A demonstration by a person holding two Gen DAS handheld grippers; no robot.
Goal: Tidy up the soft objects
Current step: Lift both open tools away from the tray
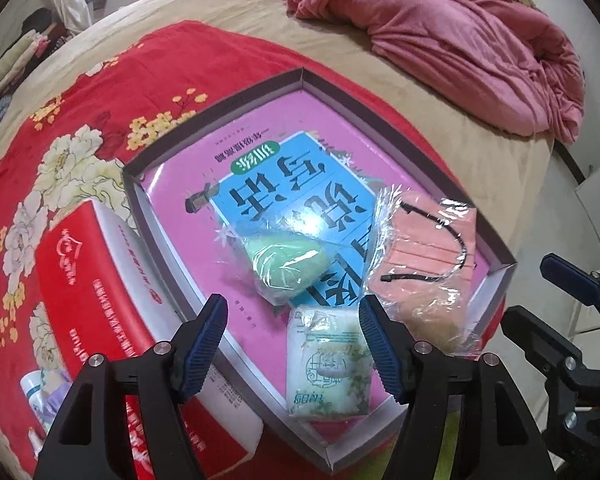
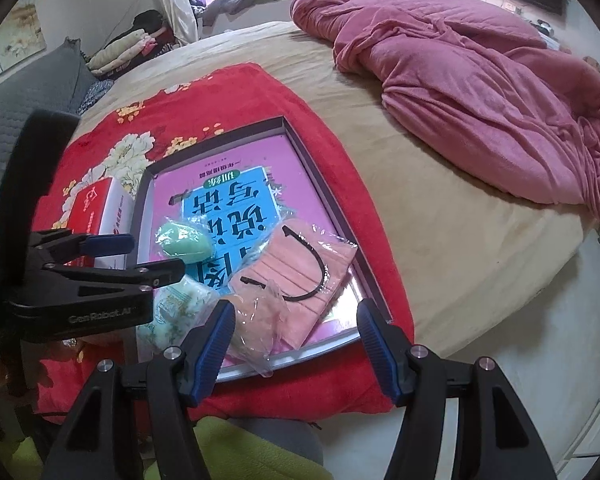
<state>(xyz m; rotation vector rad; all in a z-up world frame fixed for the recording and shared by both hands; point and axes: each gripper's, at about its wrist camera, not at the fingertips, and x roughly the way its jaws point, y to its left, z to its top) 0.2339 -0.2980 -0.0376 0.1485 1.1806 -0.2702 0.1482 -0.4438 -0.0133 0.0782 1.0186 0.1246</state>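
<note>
- A shallow tray (image 1: 496, 268) is laid on a red blanket (image 1: 100, 92) spread over the bed, likely as the collecting spot.
- Inside the tray are seen a green wrapped sponge (image 1: 288, 264), a tissue pack (image 1: 326, 372) at the near edge, and a bagged pink mask (image 1: 424, 248) toward the near-right corner.
- Left gripper (image 1: 294, 354) is held above the tissue pack, jaws apart, nothing clamped.
- Right gripper (image 2: 296, 354) is poised over the mask bag, jaws apart and empty.
- A red box (image 1: 84, 264) is set just left of the tray.

Two cameras looking down at the bed

We look down from close above the tray (image 1: 496, 254), one camera on each gripper, left camera nearer. Both views share the tray (image 2: 332, 204), the red blanket (image 1: 100, 92) and the pink quilt (image 2: 480, 80).
</note>
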